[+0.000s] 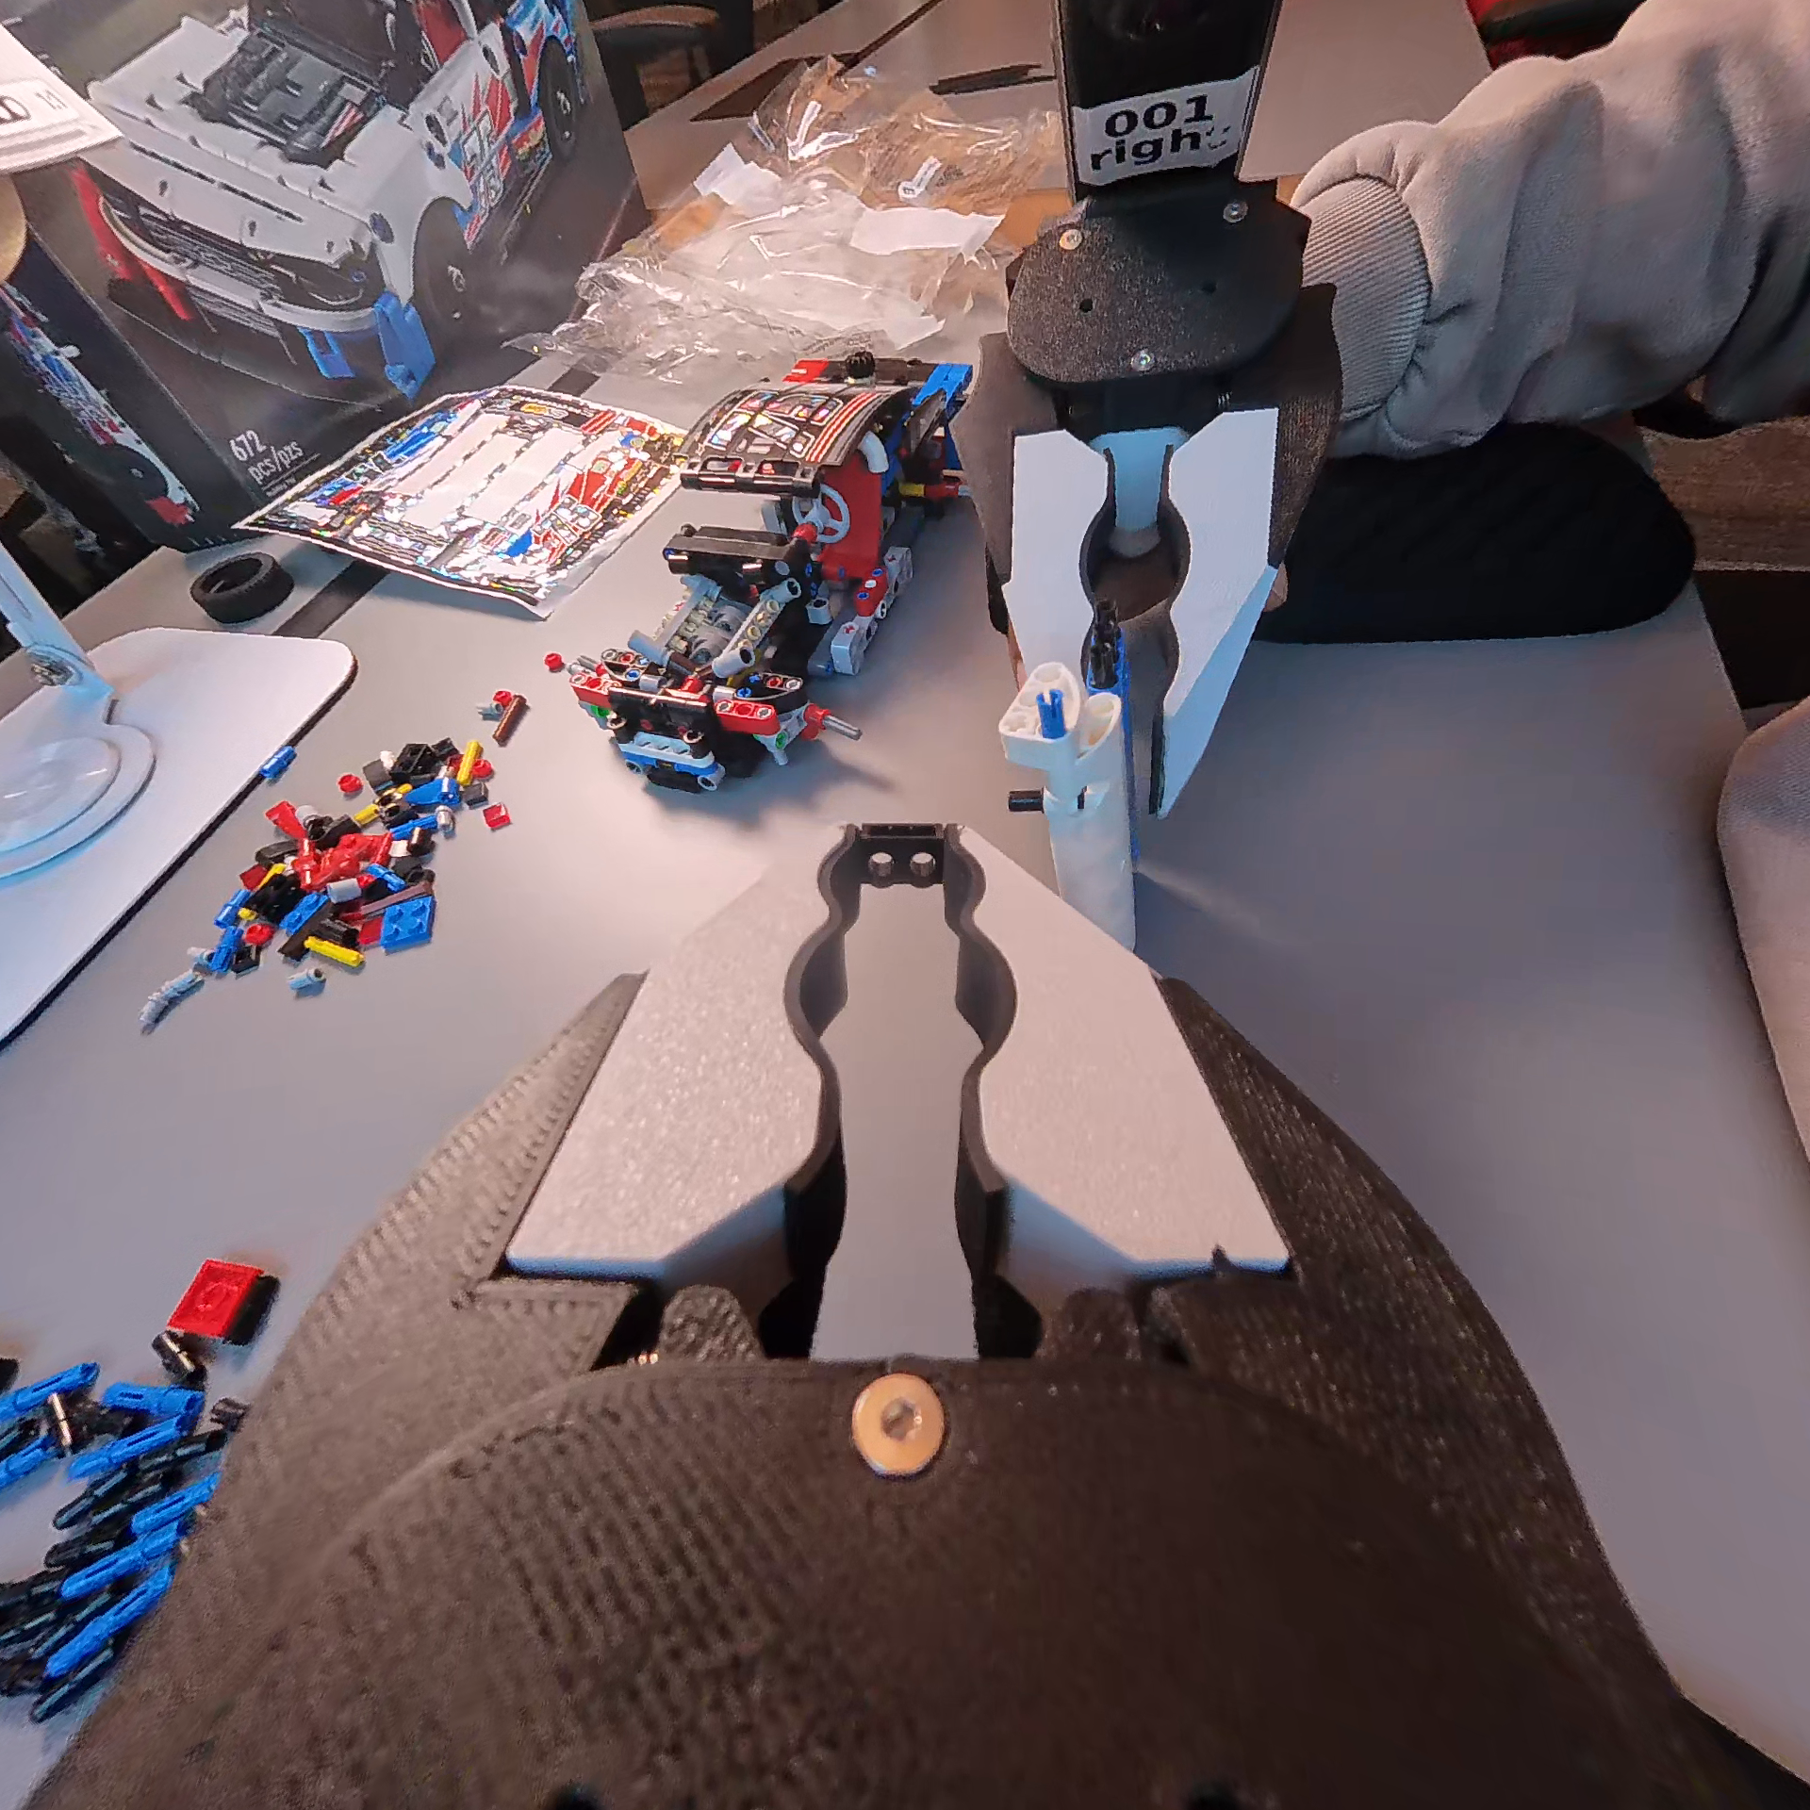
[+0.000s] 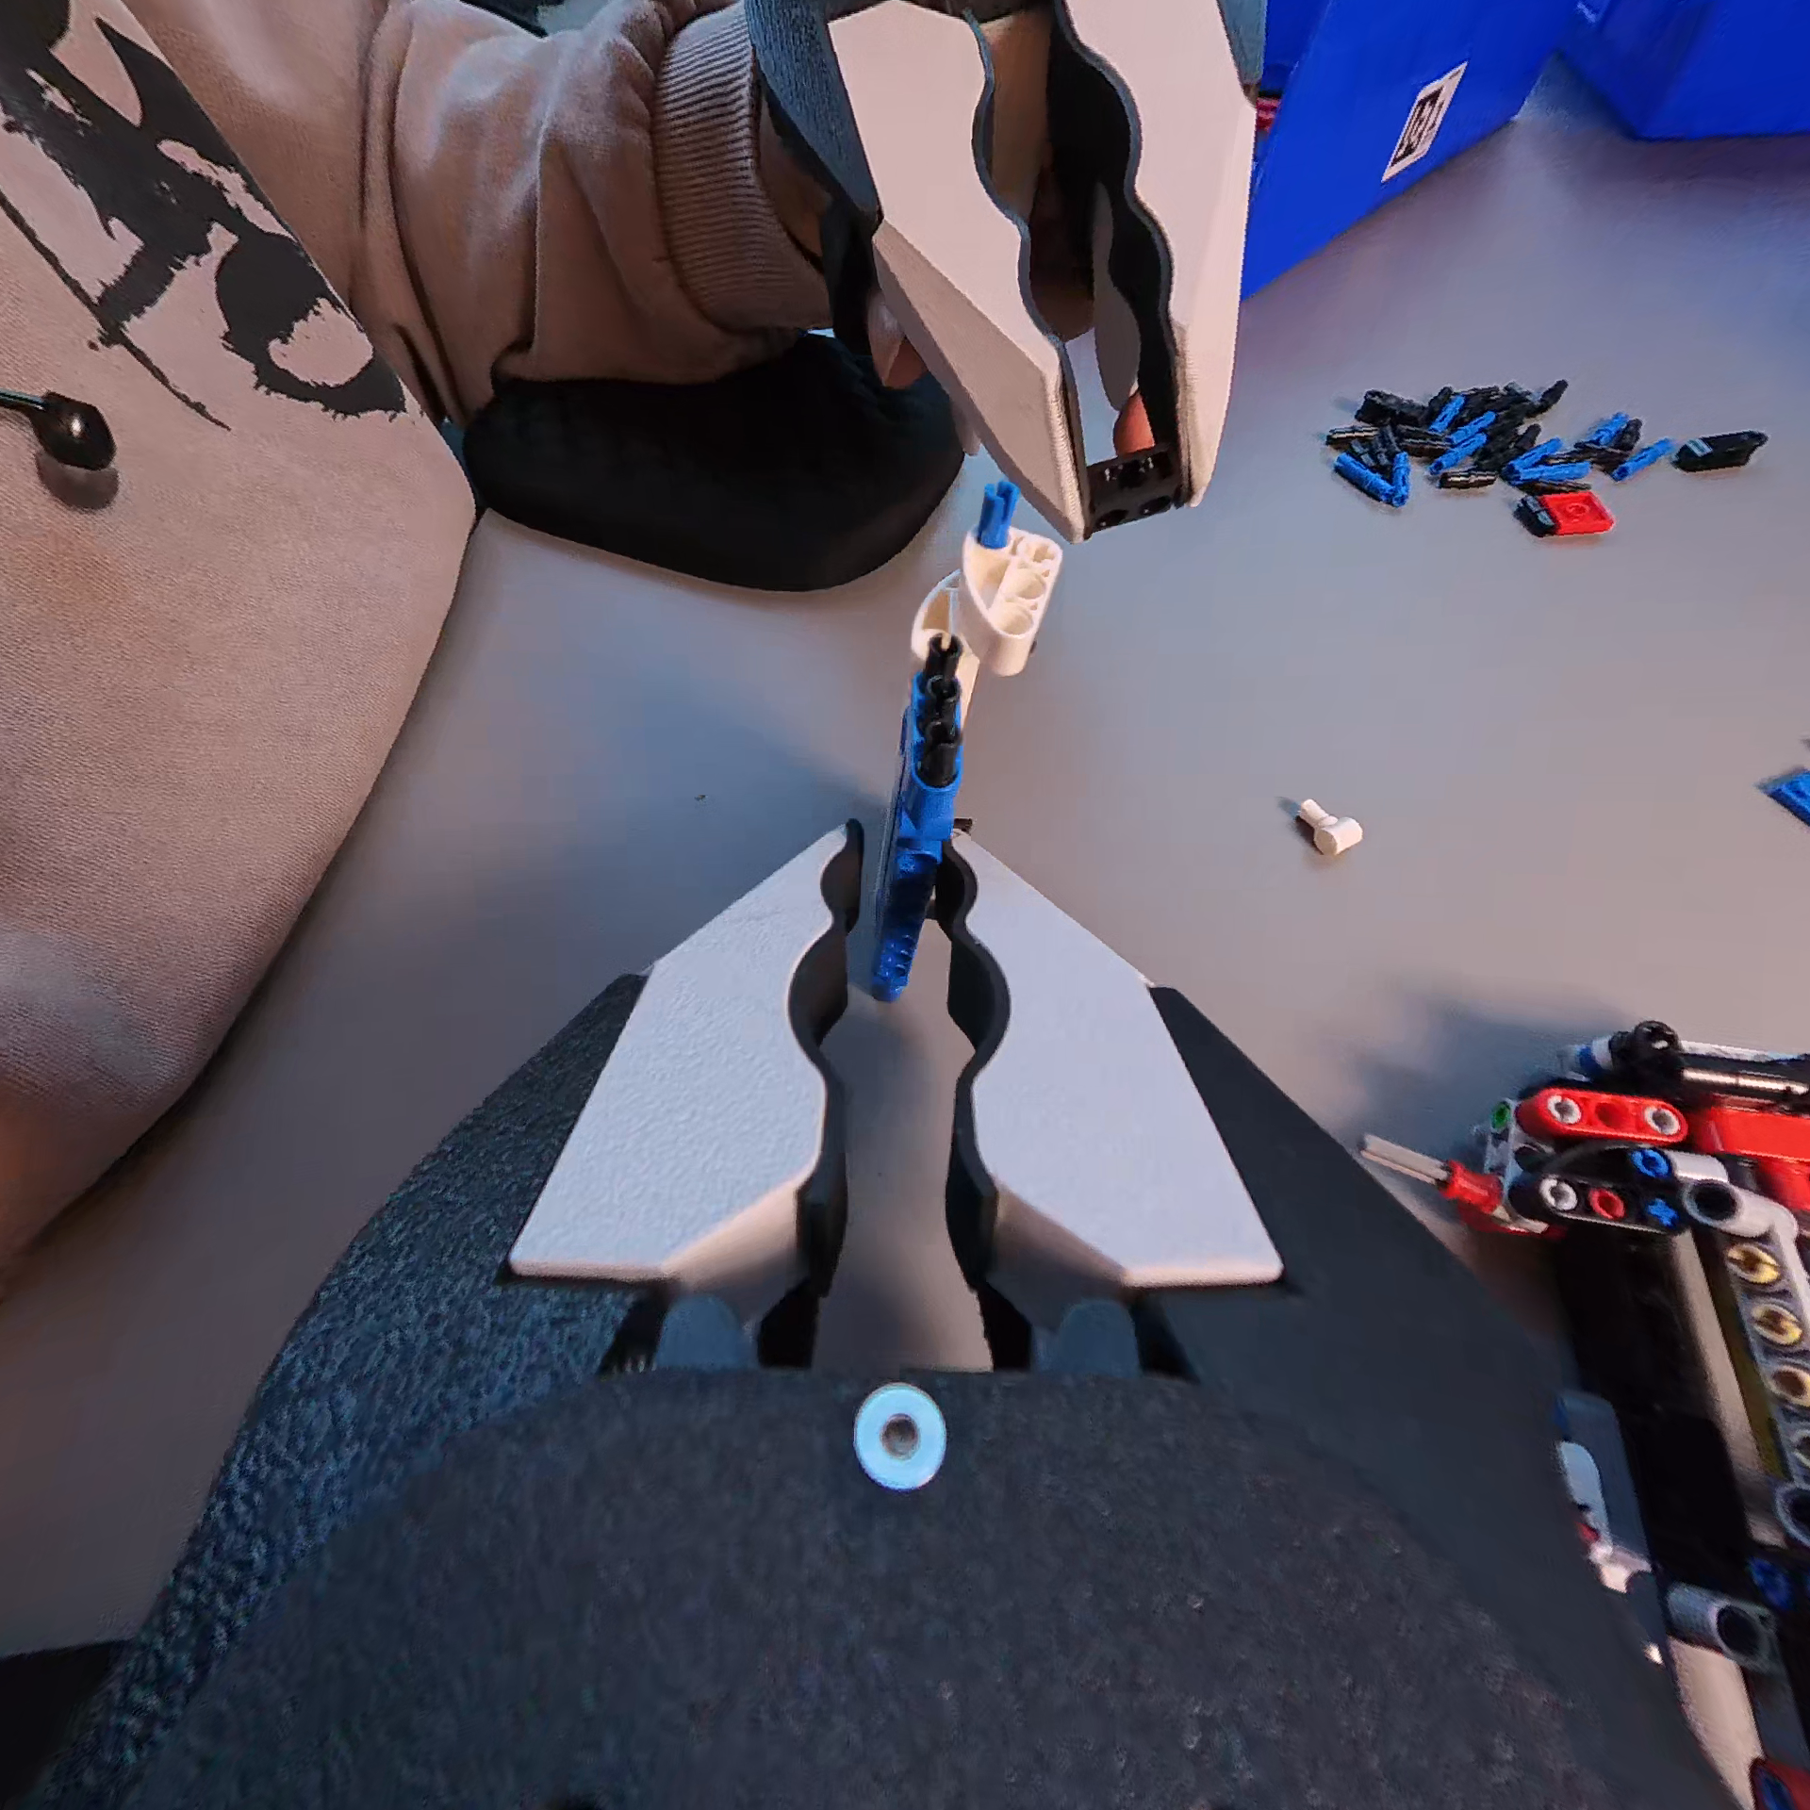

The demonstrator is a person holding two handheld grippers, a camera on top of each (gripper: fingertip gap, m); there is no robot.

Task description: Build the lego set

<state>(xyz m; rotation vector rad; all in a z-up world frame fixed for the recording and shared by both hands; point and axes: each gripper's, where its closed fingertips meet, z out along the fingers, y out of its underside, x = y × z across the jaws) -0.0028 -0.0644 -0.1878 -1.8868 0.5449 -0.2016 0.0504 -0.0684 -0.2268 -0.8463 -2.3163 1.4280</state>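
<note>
My left gripper (image 1: 901, 842) is shut on a small black brick (image 1: 901, 862) with two holes, held above the grey table. In the right wrist view, that gripper (image 2: 1136, 500) and its black brick (image 2: 1131, 490) hang just above and right of a sub-assembly. My right gripper (image 2: 906, 842) is shut on that sub-assembly's blue beam (image 2: 916, 862), which carries black pins and a white curved piece (image 2: 1009, 597) at its far end. The left wrist view shows the right gripper (image 1: 1117, 764) holding the sub-assembly (image 1: 1077, 744) upright. The partly built car (image 1: 774, 588) lies mid-table.
A pile of loose parts (image 1: 343, 862), blue and black pins (image 1: 98, 1469), a red plate (image 1: 217, 1298), a sticker sheet (image 1: 470, 490), a tyre (image 1: 240, 586), the set's box (image 1: 294, 196), plastic bags (image 1: 803, 245) and a white lamp base (image 1: 147, 735) lie around. A small white piece (image 2: 1327, 828) lies alone. Tip to tip, the grippers are about 7 cm apart. Left tips and right tips are each some 15 cm from the partly built car (image 1: 774, 588).
</note>
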